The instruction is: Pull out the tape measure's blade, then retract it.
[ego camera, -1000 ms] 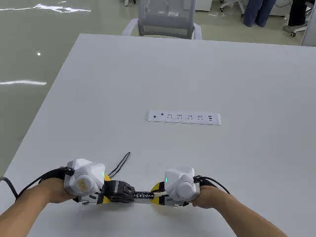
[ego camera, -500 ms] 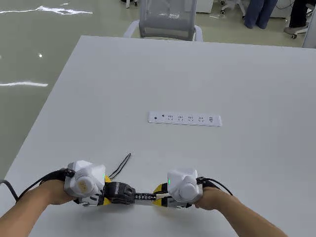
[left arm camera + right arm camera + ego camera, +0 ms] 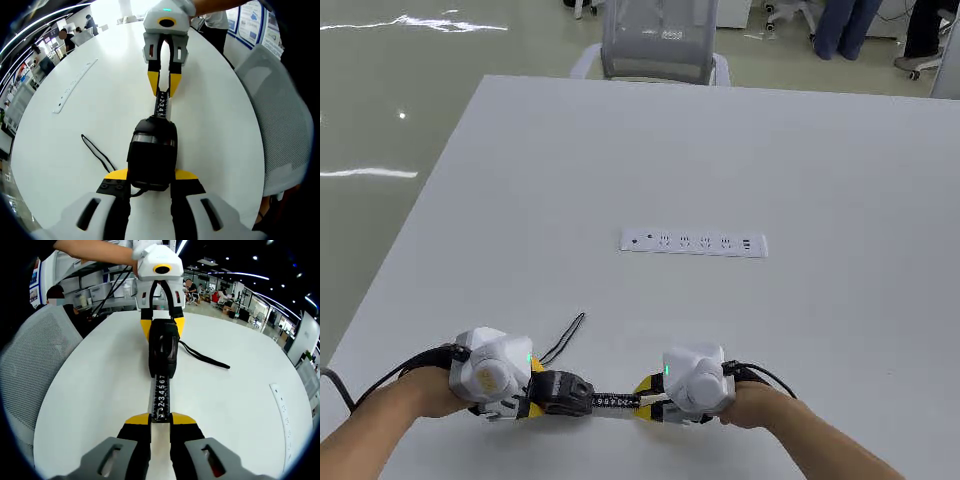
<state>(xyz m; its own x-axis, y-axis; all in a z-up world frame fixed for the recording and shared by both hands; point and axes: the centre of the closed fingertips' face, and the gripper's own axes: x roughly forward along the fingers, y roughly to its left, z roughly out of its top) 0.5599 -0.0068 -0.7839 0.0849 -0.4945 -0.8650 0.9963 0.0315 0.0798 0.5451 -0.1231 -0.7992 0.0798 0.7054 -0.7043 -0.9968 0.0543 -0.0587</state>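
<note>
- One table [image 3: 720, 150], white.
- One power strip [image 3: 693, 241], white, lying on the table; its sockets are too small to count.
- One tape measure [image 3: 560, 392], black, on the near side of the power strip and to its left.
- One blade [image 3: 615, 401], drawn a short way out of the tape measure.
- One strap [image 3: 563, 336], black and thin, a little nearer to the power strip than the tape measure is.
- Two grippers, both on the near side of the power strip: the left gripper [image 3: 532, 388] and the right gripper [image 3: 642, 399].
- One chair [image 3: 658, 40], grey, beyond the power strip at the far edge of the table.
</note>
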